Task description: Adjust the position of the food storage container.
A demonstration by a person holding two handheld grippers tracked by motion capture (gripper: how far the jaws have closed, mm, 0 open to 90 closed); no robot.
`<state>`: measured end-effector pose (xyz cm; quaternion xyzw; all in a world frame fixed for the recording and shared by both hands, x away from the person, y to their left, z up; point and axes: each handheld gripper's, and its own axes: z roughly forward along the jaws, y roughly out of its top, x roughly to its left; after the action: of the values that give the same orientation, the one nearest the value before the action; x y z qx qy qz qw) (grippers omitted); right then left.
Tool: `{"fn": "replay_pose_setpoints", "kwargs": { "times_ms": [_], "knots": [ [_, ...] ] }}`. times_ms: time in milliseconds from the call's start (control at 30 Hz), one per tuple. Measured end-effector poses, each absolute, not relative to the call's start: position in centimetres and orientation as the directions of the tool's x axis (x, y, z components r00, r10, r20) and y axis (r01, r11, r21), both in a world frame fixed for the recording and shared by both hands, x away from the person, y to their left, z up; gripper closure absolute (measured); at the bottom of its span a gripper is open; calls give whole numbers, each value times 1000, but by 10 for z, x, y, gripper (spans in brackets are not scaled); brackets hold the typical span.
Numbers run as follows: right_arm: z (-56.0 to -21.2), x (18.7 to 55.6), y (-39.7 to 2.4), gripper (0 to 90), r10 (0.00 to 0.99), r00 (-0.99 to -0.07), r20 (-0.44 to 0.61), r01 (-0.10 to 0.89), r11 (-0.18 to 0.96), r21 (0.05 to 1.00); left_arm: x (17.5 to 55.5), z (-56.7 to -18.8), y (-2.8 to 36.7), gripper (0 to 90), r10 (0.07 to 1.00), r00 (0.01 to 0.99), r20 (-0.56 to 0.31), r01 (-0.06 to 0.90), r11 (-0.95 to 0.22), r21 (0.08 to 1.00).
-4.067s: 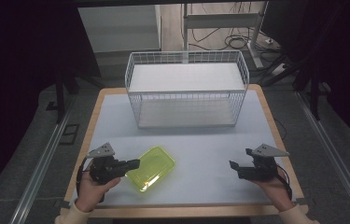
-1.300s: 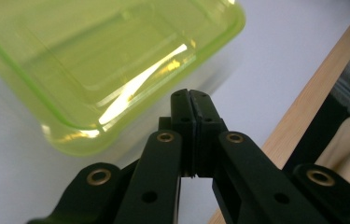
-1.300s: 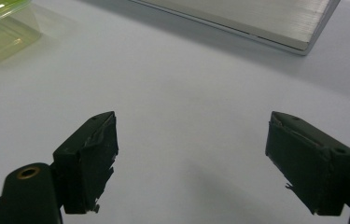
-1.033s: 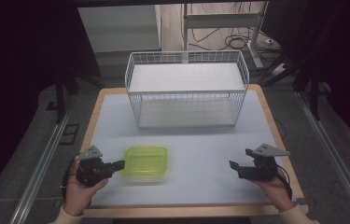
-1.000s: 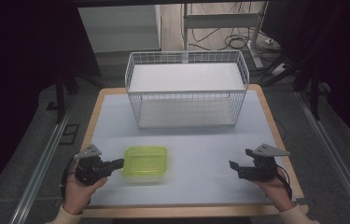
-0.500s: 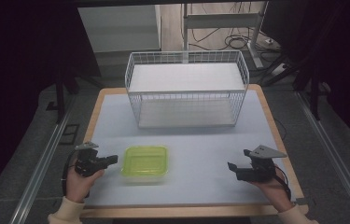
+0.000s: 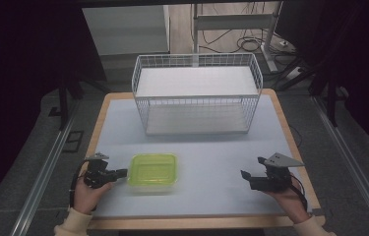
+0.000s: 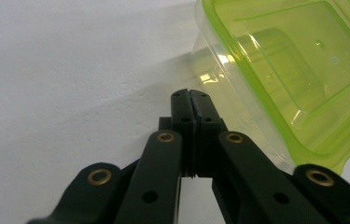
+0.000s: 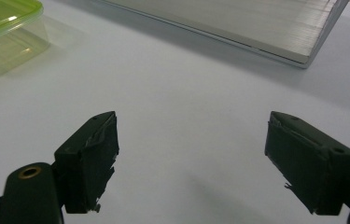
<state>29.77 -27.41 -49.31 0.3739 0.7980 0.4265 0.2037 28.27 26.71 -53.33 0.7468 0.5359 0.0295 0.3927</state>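
Container, clear-walled, with yellow-green lid

A lab-like recording bay: bare table between floor rails, dark surrounds, loose cables behind.

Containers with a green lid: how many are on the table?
1. The container sits flat on the table's near-left part, just beside the shut left hand-held gripper. Nothing seems hidden.
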Motion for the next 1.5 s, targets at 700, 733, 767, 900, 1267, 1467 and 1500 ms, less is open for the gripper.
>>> {"fn": "replay_pose_setpoints", "kwargs": {
  "times_ms": [700, 733, 767, 900, 1267, 1467, 1500],
  "knots": [
    [-495, 299, -274, 178, 773, -634, -16, 426, 366, 827, 287, -537, 251, 897, 805, 459, -376, 778, -161, 607],
    [-495, 299, -274, 178, 773, -634, -17, 426, 367, 827, 287, -537, 249, 897, 808, 461, -367, 777, -168, 606],
    [-495, 299, -274, 178, 774, -633, -17, 427, 368, 826, 287, -537, 248, 897, 810, 461, -363, 777, -170, 606],
    [-495, 300, -275, 178, 775, -632, -15, 431, 367, 824, 288, -537, 245, 897, 806, 465, -365, 776, -173, 606],
    [-495, 299, -274, 180, 775, -632, -20, 426, 368, 826, 295, -534, 226, 897, 796, 488, -357, 771, -202, 604],
    [-496, 299, -274, 180, 773, -634, -17, 428, 369, 825, 299, -533, 211, 897, 789, 512, -340, 762, -234, 604],
    [-496, 300, -274, 180, 773, -634, -17, 428, 369, 825, 299, -532, 209, 897, 788, 516, -337, 760, -238, 605]
  ]
}}
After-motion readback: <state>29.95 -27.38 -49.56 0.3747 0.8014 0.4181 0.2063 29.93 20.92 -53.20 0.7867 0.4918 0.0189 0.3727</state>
